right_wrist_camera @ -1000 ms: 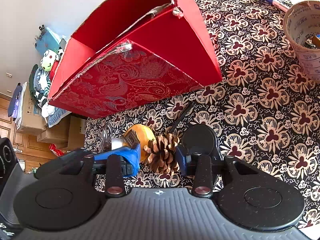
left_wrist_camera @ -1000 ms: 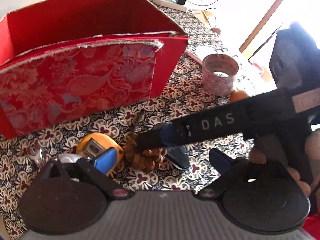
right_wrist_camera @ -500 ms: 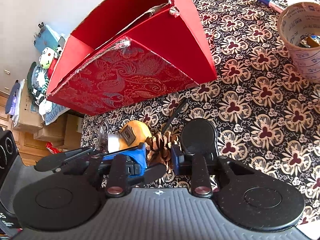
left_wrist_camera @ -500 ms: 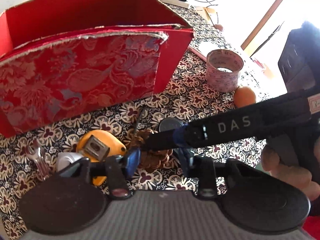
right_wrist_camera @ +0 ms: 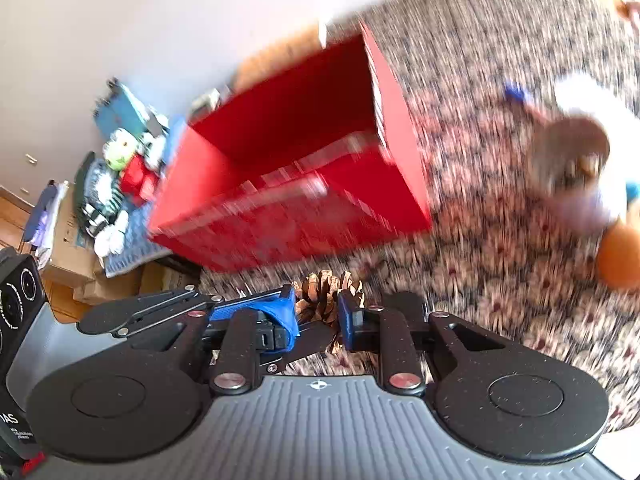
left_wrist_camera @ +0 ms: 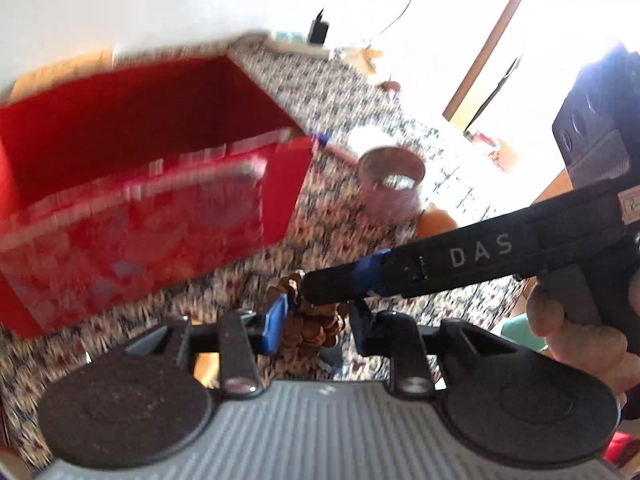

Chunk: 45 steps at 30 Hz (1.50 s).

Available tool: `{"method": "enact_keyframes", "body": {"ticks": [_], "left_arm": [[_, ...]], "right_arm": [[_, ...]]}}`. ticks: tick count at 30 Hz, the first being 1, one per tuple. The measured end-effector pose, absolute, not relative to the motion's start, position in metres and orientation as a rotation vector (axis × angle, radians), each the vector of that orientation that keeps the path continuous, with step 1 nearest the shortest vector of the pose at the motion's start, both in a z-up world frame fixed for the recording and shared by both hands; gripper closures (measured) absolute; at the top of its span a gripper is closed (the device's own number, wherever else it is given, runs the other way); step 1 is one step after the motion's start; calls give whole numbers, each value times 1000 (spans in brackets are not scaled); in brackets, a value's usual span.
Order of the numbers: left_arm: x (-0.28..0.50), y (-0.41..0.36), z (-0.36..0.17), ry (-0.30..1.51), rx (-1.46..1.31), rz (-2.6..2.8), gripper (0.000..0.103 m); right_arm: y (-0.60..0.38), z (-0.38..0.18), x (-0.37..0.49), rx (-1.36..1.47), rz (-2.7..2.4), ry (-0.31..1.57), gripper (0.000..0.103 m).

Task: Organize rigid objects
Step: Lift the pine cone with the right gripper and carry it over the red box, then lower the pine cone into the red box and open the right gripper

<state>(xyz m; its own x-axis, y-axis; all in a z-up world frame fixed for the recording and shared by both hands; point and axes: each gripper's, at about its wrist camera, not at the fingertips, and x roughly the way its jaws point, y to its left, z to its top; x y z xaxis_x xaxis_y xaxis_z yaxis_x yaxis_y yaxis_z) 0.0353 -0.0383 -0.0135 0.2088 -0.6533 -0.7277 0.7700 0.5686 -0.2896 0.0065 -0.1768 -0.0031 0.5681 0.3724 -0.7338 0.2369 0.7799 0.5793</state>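
Covering the counter (right_wrist_camera: pixel 500 240) is a dark floral cloth, blurred by motion, bearing an open red box (right_wrist_camera: pixel 296 184). Both the left gripper (left_wrist_camera: pixel 316 322) and the right gripper (right_wrist_camera: pixel 318 314) are clenched on one pine cone (right_wrist_camera: pixel 326 294), just before the box. Toys and cartons line the white wall (right_wrist_camera: pixel 132 12).

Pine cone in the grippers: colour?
Brown pine cone, clearest in the right wrist view.

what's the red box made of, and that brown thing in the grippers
Red box: likely cardboard, matte red inside, a paler raw-looking rim; the front is too blurred to judge. The brown thing is a pine cone: dry, woody, overlapping scales, pinched between both hand-held grippers.
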Motion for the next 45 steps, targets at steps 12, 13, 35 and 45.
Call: {"method": "enact_keyframes", "body": {"ticks": [12,13,35,45], "left_arm": [[83,-30,91,646,161,-967,78],[90,-30,96,632,169,-952,78],[256,-38,-11,944,189,-720,78],[275,-48,-41,1024,304,-627,78]], "right_arm": [[-178,83,81,419,173,751,99],[-177,83,93,401,181,743,99],[-175,-43,243,513,293,978,103],[-174,-64,251,516,301,988,103]]}}
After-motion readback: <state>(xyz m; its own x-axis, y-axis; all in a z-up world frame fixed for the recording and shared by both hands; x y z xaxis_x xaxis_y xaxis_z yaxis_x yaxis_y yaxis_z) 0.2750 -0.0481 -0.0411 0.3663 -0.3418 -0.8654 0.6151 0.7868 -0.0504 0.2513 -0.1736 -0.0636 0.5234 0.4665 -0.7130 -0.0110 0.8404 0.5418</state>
